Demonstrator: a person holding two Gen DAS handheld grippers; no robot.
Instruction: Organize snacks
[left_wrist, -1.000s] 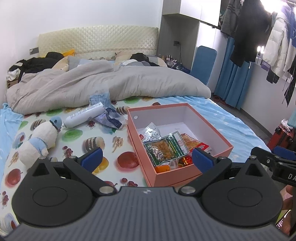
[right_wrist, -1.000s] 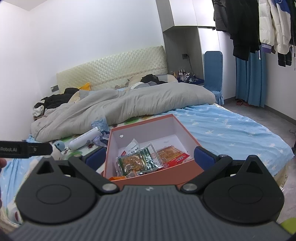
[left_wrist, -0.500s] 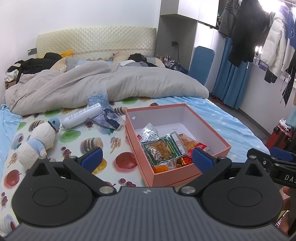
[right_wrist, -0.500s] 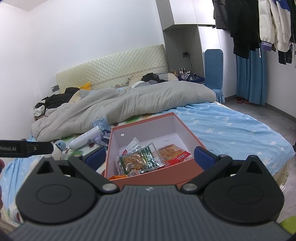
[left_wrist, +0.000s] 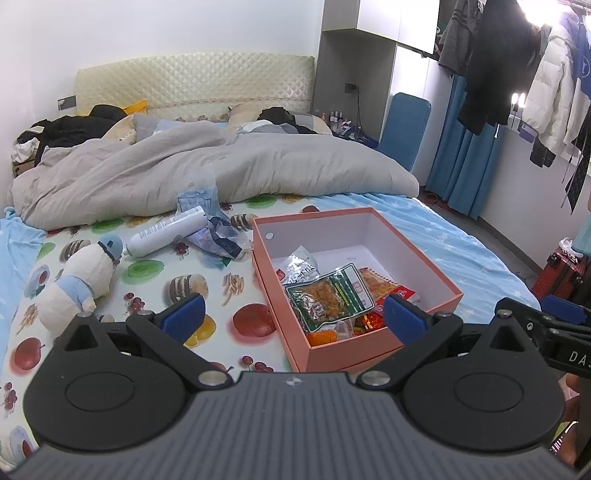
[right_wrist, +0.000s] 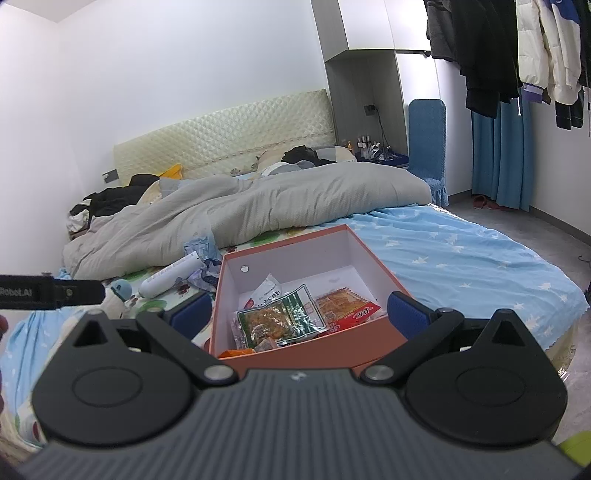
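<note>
An open orange box (left_wrist: 413, 254) with white inside sits on the bed; it also shows in the right wrist view (right_wrist: 373, 258). Inside lie a green-edged snack bag (left_wrist: 325, 299), an orange-red packet (left_wrist: 384, 286) and a silver-white packet (left_wrist: 301, 264); the green bag (right_wrist: 280, 319) and the red packet (right_wrist: 347, 308) show in the right wrist view too. My left gripper (left_wrist: 293, 319) is open and empty, in front of the box's near left corner. My right gripper (right_wrist: 299, 314) is open and empty, straddling the box's near edge.
A white bottle (left_wrist: 166, 232), a crumpled blue wrapper (left_wrist: 218, 240) and a plush toy (left_wrist: 79, 280) lie left of the box on the fruit-print sheet. A grey duvet (left_wrist: 221, 173) is behind. A red suitcase (left_wrist: 561, 277) stands right of the bed.
Both grippers have drifted slightly; the box sits a little further left and lower in the left wrist view. Jaws stay open and nothing was picked up.
</note>
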